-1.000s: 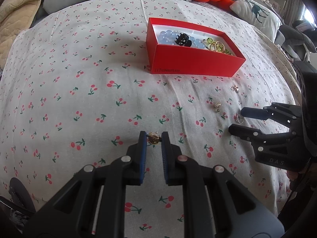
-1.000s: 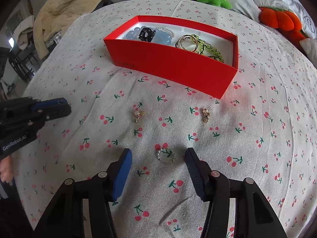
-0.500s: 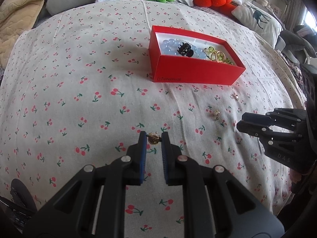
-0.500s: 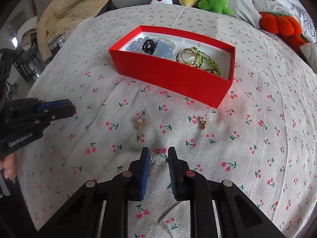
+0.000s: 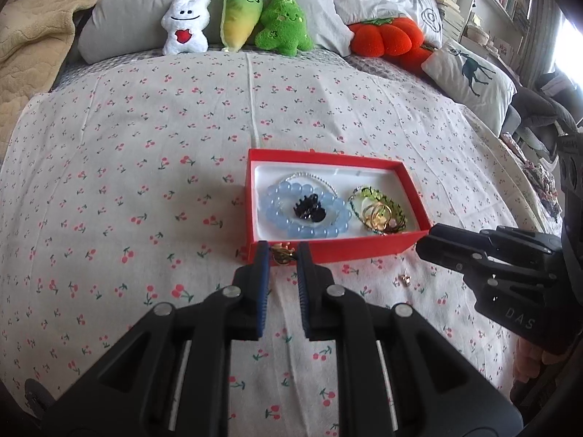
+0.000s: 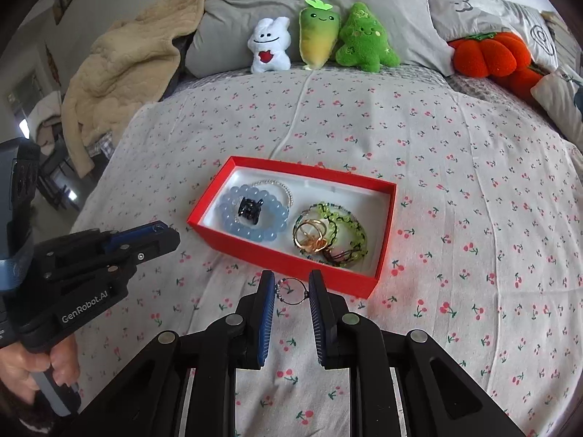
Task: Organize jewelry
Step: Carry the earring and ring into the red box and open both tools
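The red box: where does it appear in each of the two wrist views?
Left wrist view: the red box lies at centre, just beyond the left gripper.
Right wrist view: the red box lies at centre, angled, just beyond the right gripper.
Shared landmark: the blue bead bracelet inside it.

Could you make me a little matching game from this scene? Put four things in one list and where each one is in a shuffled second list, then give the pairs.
Things:
1. gold earring
2. beaded wire ring
3. blue bead bracelet
4. white plush

Places:
A. lying in the red box, around a black hair clip
B. pinched in the left gripper
C. leaning on the grey pillow at the head of the bed
D. pinched in the right gripper

Pairs: 1-B, 2-D, 3-A, 4-C
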`<action>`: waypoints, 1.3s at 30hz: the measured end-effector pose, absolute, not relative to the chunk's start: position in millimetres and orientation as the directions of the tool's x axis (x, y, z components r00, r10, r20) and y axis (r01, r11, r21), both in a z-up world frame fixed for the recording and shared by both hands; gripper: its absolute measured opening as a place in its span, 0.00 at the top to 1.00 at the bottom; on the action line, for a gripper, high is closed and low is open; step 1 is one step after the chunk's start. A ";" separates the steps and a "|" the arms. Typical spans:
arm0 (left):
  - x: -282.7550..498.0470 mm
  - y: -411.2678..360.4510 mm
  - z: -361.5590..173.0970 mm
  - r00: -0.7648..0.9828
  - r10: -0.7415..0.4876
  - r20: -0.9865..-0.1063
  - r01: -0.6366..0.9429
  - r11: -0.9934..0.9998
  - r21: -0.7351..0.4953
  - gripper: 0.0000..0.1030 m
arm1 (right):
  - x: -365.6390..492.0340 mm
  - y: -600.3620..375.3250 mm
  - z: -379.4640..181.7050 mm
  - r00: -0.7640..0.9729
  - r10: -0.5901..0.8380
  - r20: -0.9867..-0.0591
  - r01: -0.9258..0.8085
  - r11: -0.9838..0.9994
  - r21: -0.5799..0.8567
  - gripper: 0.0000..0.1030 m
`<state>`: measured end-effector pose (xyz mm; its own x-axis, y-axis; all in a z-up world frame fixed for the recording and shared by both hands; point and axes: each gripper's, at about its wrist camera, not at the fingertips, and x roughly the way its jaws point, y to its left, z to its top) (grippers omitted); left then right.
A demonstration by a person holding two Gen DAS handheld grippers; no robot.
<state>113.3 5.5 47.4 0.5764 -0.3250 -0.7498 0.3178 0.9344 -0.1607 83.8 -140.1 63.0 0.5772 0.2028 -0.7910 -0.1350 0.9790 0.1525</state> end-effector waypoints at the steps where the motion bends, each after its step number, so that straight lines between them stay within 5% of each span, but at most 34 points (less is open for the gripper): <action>1: 116.9 3.3 47.8 0.579 -0.327 -0.747 0.318 0.934 -0.163 0.84 | 87.7 -142.4 63.5 0.580 0.203 -0.789 -0.128 0.979 0.158 0.81; 20: 152.7 -13.8 25.2 0.582 -0.315 -0.749 0.284 0.943 -0.176 0.84 | 131.8 -159.4 49.5 0.586 0.233 -0.776 -0.113 0.972 0.206 0.81; 23: 151.6 -12.1 27.6 0.584 -0.305 -0.752 0.281 0.945 -0.165 0.65 | 132.4 -162.2 49.1 0.583 0.240 -0.776 -0.113 0.970 0.215 0.81; 34: 122.5 -0.8 48.6 0.605 -0.286 -0.743 0.296 0.947 -0.123 0.44 | 115.3 -172.8 60.0 0.583 0.252 -0.773 -0.111 0.967 0.231 0.76; 36: 115.5 4.2 50.1 0.604 -0.274 -0.749 0.282 0.952 -0.120 0.39 | 108.9 -174.8 61.4 0.581 0.254 -0.773 -0.114 0.966 0.231 0.72; 39: 105.6 12.5 48.1 0.590 -0.257 -0.765 0.248 0.960 -0.130 0.35 | 96.3 -177.5 67.0 0.596 0.250 -0.763 -0.116 0.967 0.226 0.37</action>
